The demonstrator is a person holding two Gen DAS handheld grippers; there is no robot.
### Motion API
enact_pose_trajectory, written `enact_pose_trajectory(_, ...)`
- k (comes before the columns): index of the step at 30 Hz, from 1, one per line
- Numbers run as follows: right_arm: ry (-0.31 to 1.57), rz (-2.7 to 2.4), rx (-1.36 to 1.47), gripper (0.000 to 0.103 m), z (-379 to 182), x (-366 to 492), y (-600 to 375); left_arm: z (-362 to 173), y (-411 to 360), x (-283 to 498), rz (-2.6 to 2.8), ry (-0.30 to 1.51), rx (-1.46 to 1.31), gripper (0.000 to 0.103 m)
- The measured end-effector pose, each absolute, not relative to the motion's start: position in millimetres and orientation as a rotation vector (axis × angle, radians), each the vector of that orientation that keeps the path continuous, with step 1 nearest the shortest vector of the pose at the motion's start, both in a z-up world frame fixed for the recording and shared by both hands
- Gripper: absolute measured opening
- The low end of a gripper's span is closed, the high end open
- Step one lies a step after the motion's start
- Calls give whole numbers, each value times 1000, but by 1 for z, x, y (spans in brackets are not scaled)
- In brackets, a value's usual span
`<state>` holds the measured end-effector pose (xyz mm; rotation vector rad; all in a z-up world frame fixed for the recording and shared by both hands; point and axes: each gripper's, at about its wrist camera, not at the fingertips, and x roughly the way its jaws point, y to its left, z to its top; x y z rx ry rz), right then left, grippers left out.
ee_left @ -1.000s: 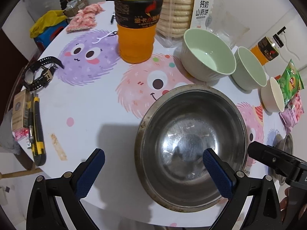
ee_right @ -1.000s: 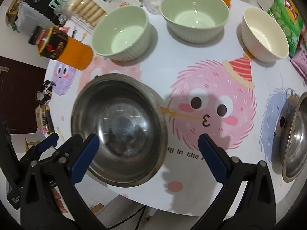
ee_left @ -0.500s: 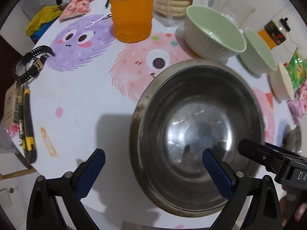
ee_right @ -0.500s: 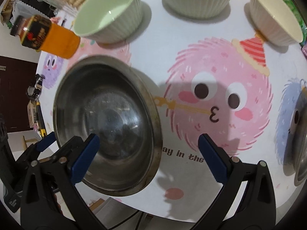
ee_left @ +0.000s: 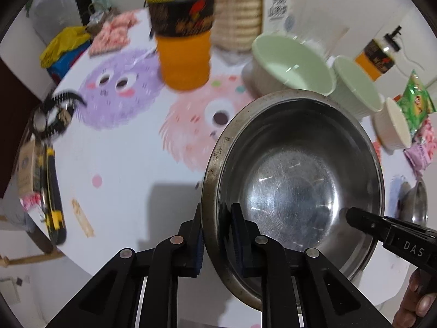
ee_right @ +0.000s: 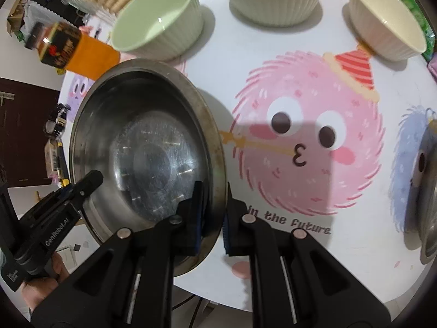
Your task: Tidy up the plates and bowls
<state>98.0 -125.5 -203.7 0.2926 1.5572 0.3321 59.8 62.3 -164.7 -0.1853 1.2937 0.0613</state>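
Steel mixing bowl, round, wide and scuffed inside, sits on the white cartoon-printed bench near its front edge, pinched on opposite sides of its rim. The left claw is closing, its blue pads already pressing the rim on the bowl's left. The right claw is clamped on the rim of the bowl's right side. Beyond both claws stand two pale green ribbed bowls and, right of them, a smaller cream ribbed bowl. An orange drink bottle stands beyond the left claw.
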Motion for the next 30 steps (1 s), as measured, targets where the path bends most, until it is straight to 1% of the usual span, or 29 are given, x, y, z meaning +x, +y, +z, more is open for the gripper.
enact_pose_trajectory(7, 1451, 274, 379, 13, -164, 94, -172, -126, 22, 75, -30, 1220, -138, 16)
enact_pose_trajectory(13, 1344, 120, 377, 14, -130, 78, -233, -103, -55, 94, -188, 1166, -43, 17)
enact_pose_trajectory(16, 1313, 18, 429, 14, -122, 67, -281, -96, -109, 102, -288, 1156, 17, 17)
enact_pose_trajectory(24, 1271, -240, 561, 14, -124, 25, -411, -106, -255, 99, -516, 1166, 149, 17)
enact_pose_trajectory(30, 1310, -320, 598, 14, -145, -2, -461, -126, -315, 93, -541, 1206, 212, 17)
